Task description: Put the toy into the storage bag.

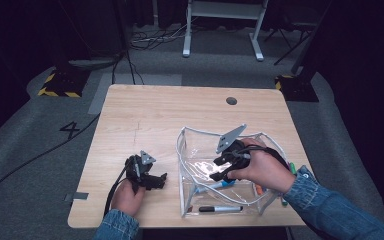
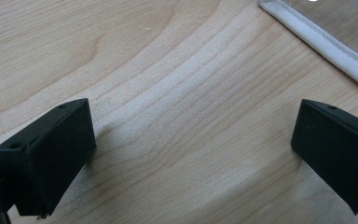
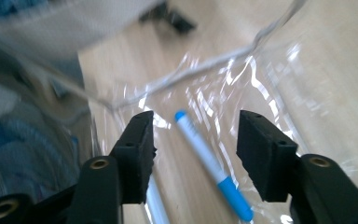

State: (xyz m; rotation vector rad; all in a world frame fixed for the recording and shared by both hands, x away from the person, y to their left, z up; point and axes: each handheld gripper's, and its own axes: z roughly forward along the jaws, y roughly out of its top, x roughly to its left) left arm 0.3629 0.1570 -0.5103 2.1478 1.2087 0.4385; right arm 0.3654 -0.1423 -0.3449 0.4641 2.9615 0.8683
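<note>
The blue marker (image 3: 212, 163) lies flat on the floor of the clear pouch (image 1: 186, 150), white barrel with a blue cap, slanting between the jaws of the right gripper (image 3: 195, 149) and a little below them; the pads stand apart on either side and do not press it, so it is free, apparently set down inside as one of the pens being packed away. In the high view the marker (image 1: 215, 185) sits toward the near side of the pouch, just under the right hand (image 1: 260, 170), which reaches in over the open top. A black marker (image 1: 220, 208) lies along the near wall of the pouch, and more pens (image 1: 291, 168) rest on the table (image 1: 145, 110) at the right, likely waiting their turn. To the left, well apart from the pouch, the left gripper (image 2: 193, 154) rests low over bare wood, jaws wide with nothing between them, probably parked until needed to steady the pouch, whose white edge runs just beyond it.
</note>
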